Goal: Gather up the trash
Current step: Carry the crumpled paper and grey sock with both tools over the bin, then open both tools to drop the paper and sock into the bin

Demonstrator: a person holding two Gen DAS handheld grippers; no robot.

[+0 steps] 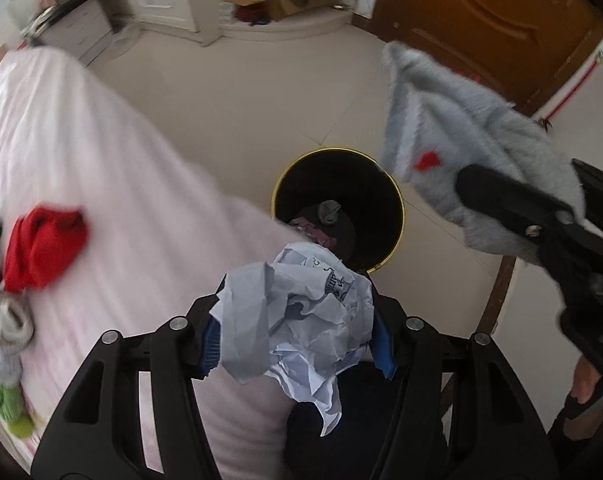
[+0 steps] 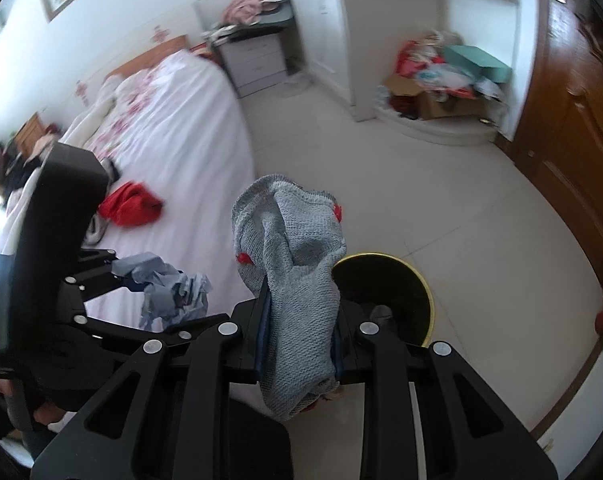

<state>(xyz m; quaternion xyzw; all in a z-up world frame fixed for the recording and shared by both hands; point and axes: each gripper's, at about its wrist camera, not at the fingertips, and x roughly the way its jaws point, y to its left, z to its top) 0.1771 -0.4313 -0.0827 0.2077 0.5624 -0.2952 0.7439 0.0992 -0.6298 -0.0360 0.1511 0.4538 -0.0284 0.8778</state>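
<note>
The left tongs (image 1: 297,336), clamped on crumpled paper (image 1: 301,316), hang just short of the black bin (image 1: 381,200) at twelve o'clock, nearer than the right tongs (image 2: 299,330), pinched tight on a grey knitted cloth (image 2: 297,280), bin at two o'clock.

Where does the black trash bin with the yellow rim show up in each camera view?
Left wrist view: the trash bin sits at centre, on the floor past the crumpled paper in the left hand-held gripper.
Right wrist view: the bin is right of centre, lower down, partly behind the grey knit cloth.
Shared landmark: the red garment on the bed.
</note>
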